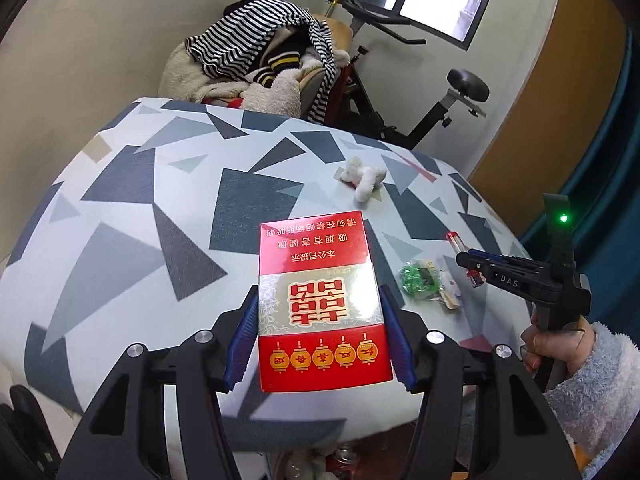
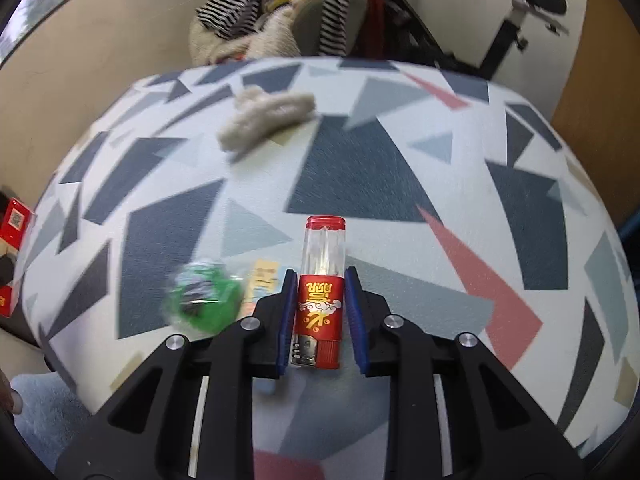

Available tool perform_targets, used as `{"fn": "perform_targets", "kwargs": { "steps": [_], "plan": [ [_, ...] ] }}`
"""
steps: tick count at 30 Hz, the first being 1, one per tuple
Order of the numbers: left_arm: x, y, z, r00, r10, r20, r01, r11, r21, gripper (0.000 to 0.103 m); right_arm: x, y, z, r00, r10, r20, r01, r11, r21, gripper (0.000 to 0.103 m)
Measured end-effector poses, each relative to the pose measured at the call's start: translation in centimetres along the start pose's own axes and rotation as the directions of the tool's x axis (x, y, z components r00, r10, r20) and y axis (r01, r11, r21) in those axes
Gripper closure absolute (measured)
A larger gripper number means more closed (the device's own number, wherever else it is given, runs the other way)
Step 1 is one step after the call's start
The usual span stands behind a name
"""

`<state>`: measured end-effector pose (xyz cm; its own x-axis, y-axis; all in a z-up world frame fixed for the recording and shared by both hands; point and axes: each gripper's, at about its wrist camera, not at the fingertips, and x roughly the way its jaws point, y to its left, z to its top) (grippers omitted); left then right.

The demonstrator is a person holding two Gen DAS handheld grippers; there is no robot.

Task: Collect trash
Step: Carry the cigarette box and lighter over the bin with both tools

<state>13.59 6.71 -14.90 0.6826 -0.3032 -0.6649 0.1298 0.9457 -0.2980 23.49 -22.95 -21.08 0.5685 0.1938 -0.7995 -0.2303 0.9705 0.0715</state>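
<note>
My left gripper (image 1: 319,322) is shut on a red cigarette pack (image 1: 318,300), held over the patterned table (image 1: 120,208). My right gripper (image 2: 319,312) is shut on a red and clear lighter (image 2: 322,292); it also shows in the left wrist view (image 1: 476,270) at the right, with the lighter (image 1: 454,242) sticking out. A green wrapper (image 1: 418,278) lies on the table beside a small paper scrap (image 1: 450,290); the wrapper also shows in the right wrist view (image 2: 204,300). A crumpled white tissue (image 1: 364,178) lies farther back, and it shows in the right wrist view (image 2: 266,118).
A chair piled with striped clothes (image 1: 260,60) stands behind the table. An exercise bike (image 1: 400,92) is at the back right. A red can (image 1: 344,460) sits below the table's near edge. A red box (image 2: 16,224) is at the far left.
</note>
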Motion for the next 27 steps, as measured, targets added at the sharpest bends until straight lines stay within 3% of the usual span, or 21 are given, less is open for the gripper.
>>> {"fn": "perform_targets", "kwargs": {
  "steps": [5, 18, 27],
  "plan": [
    [-1.9, -1.7, -1.0, 1.000, -0.017, 0.009, 0.017, 1.000, 0.024, 0.047, -3.1, 0.9, -1.4, 0.996, 0.059, 0.063, -0.058, 0.998, -0.016, 0.076],
    [-6.1, -6.0, -5.4, 0.998, -0.056, 0.019, 0.054, 0.994, 0.091, 0.047, -9.3, 1.9, -5.4, 0.988, 0.100, 0.118, -0.100, 0.995, -0.010, 0.076],
    [-6.9, -7.1, -9.4, 0.997, -0.069, -0.036, 0.072, 0.991, 0.112, 0.047, -12.3, 2.6, -9.7, 0.982, 0.128, 0.139, -0.128, 0.992, -0.007, 0.076]
  ]
}}
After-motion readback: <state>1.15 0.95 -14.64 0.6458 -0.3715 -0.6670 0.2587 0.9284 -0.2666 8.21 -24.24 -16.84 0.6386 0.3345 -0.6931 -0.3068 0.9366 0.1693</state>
